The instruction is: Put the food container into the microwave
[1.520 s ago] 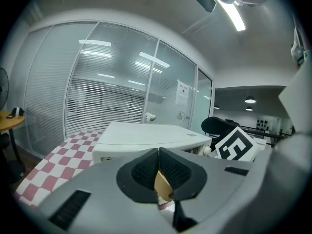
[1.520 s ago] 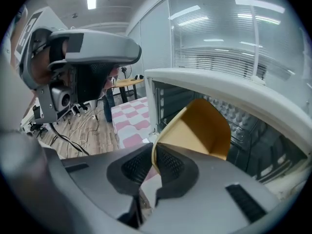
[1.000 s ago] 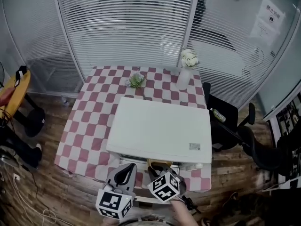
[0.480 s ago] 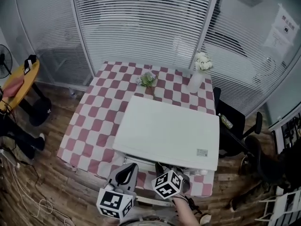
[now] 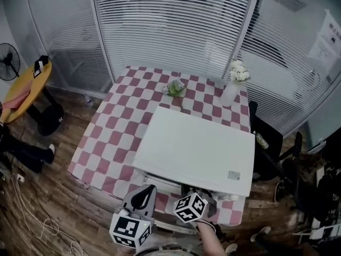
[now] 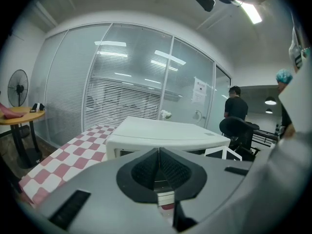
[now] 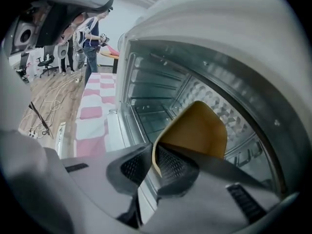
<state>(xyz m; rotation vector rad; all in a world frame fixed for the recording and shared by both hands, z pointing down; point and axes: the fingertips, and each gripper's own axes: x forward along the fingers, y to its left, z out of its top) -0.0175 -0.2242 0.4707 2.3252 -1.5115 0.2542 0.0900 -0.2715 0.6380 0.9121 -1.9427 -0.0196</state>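
Note:
The white microwave (image 5: 197, 148) stands on the checked table, its door side facing me. In the right gripper view its metal cavity (image 7: 156, 96) is open right in front. My right gripper (image 7: 153, 162) is shut on the rim of the yellow food container (image 7: 195, 130), which reaches into the cavity mouth. The head view shows the right gripper (image 5: 200, 195) at the microwave's front edge, with the container hidden there. My left gripper (image 5: 143, 191) hangs just left of it, short of the table. Its jaws (image 6: 158, 167) are shut on nothing and point at the microwave (image 6: 165, 135).
A white vase with flowers (image 5: 234, 87) and a small green plant (image 5: 175, 87) stand on the red-and-white cloth (image 5: 117, 137) behind the microwave. A yellow round table (image 5: 24, 89) and a fan (image 5: 9, 63) are far left, a black office chair (image 5: 272, 143) right. A person (image 6: 237, 108) stands beyond.
The head view has swung, so the table sits further right in the picture. The yellow container showed at the microwave's front a second ago and is now hidden. Both grippers barely shifted.

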